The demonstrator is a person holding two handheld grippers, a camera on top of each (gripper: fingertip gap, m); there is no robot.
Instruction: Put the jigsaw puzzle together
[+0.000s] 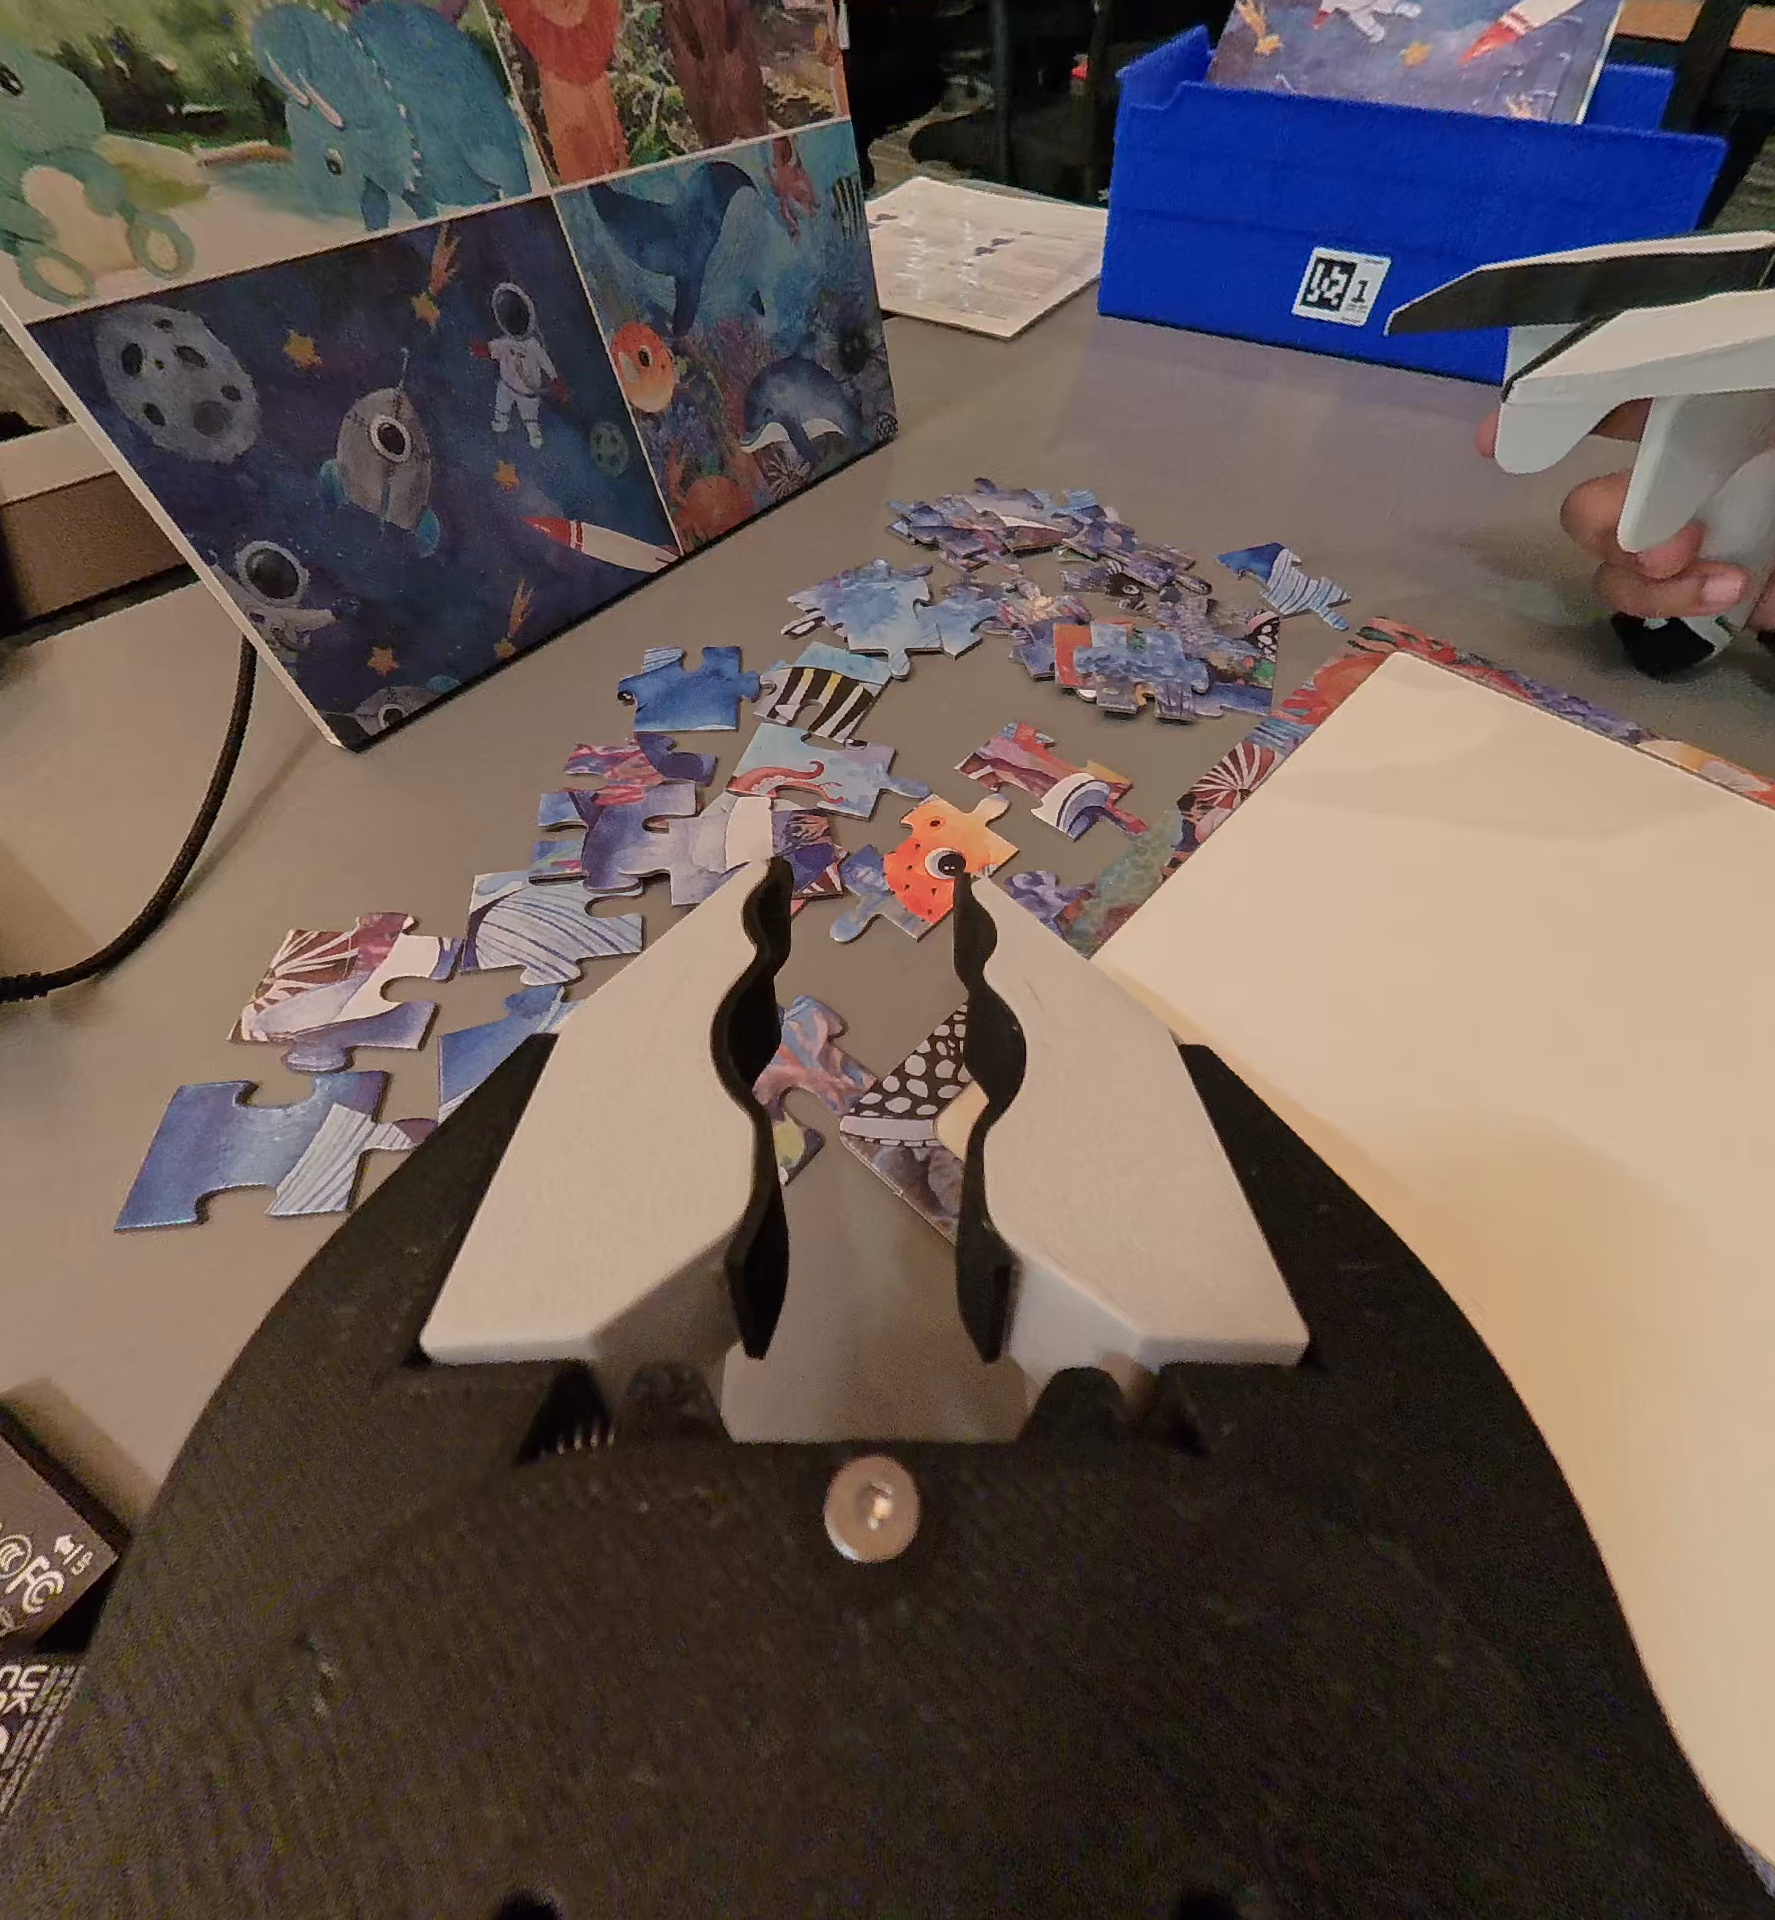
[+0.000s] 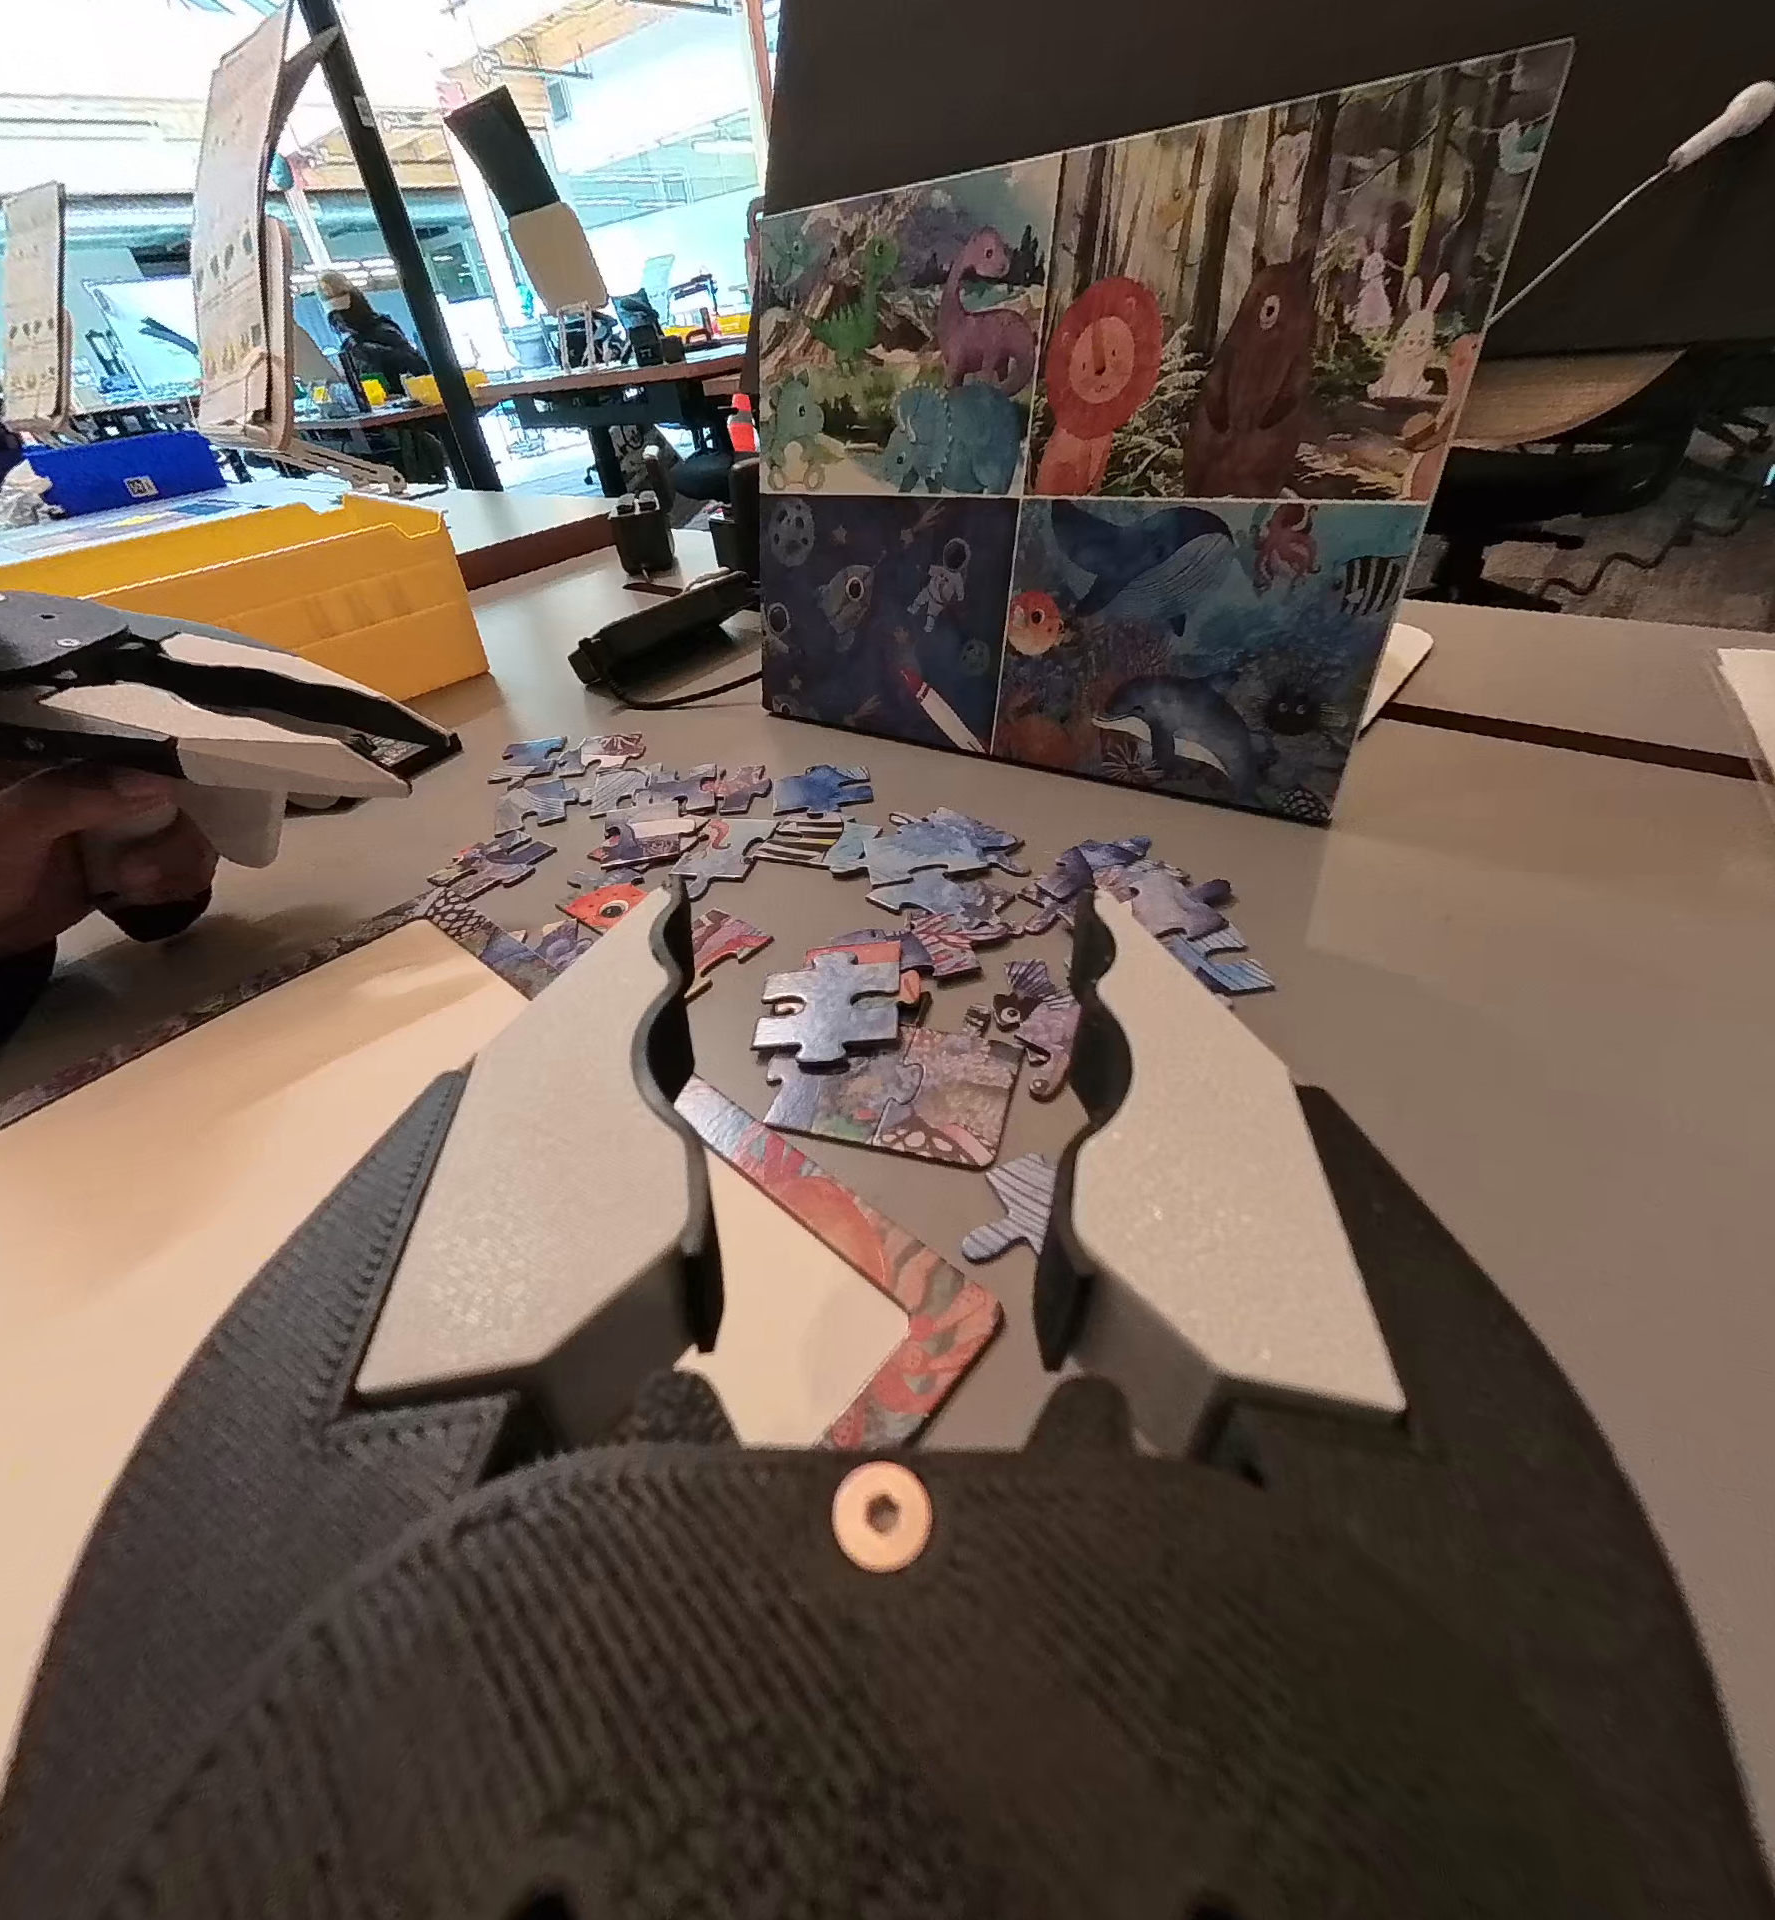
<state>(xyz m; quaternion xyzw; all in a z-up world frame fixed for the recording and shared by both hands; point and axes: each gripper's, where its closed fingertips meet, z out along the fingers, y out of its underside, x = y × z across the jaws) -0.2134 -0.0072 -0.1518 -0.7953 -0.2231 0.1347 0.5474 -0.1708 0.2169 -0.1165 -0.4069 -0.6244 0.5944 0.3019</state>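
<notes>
Several loose jigsaw pieces (image 1: pixel 821 769) lie scattered on the grey table, also in the right wrist view (image 2: pixel 862 862). The puzzle board (image 1: pixel 1485 1039), cream with a coloured border, lies to their right; it also shows in the right wrist view (image 2: pixel 187 1091). My left gripper (image 1: pixel 870 883) is open and empty, just short of an orange fish piece (image 1: pixel 940 847) and over a spotted piece (image 1: pixel 914 1081). My right gripper (image 2: pixel 883 909) is open wide and empty, above a dark blue piece (image 2: pixel 831 1008) and the board's corner (image 2: pixel 924 1309). Each gripper shows in the other's view, the right one (image 1: pixel 1449 358) and the left one (image 2: pixel 426 767).
A picture box (image 1: pixel 395 416) stands tilted behind the pieces, also in the right wrist view (image 2: pixel 1122 468). A blue bin (image 1: pixel 1382 208) and a paper sheet (image 1: pixel 976 255) are at the back. A black cable (image 1: pixel 187 831) runs at the left. A yellow bin (image 2: pixel 270 592) sits beyond the left gripper. Between my left fingertips and the spotted piece (image 1: pixel 914 1081) there is roughly 6 cm. Look for it in the right wrist view (image 2: pixel 449 908) too.
</notes>
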